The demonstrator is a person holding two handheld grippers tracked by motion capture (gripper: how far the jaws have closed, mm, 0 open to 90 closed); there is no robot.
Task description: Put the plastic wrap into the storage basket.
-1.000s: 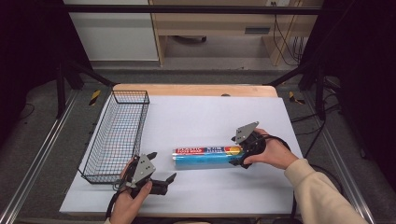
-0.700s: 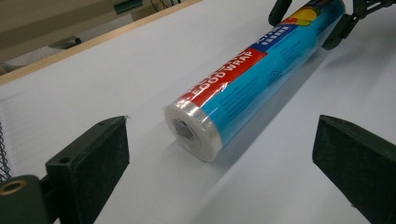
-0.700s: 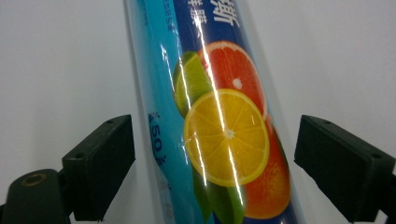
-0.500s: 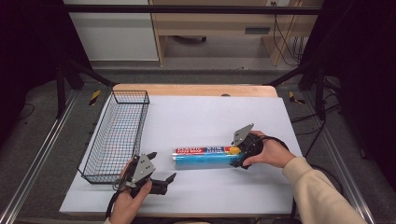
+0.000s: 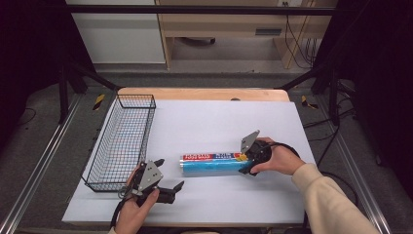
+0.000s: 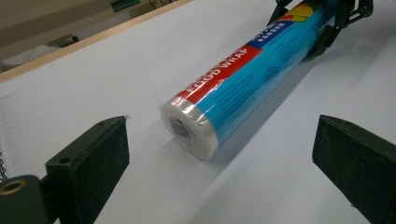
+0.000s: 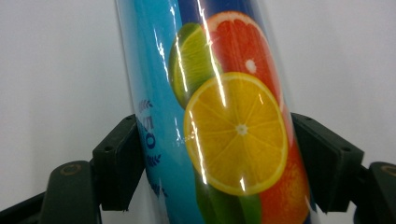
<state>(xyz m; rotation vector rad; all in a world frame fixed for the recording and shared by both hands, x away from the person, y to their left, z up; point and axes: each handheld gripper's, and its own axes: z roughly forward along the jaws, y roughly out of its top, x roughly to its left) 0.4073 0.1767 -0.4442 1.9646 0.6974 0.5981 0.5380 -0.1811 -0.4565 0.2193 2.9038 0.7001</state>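
Blue roll: a food wrap roll lies flat on the white worktop, right of centre; its label shows citrus slices in the right gripper view
Right gripper: its jaws are clamped on the roll's right end; one pad presses each side
Left gripper: jaws wide apart, holding nothing; it sits near the front edge, facing the roll's free end
Wire basket: stands along the worktop's left side, apart from the roll

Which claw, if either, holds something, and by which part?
The right claw grips the food wrap roll at its right end, by the fruit picture; the left claw holds nothing.
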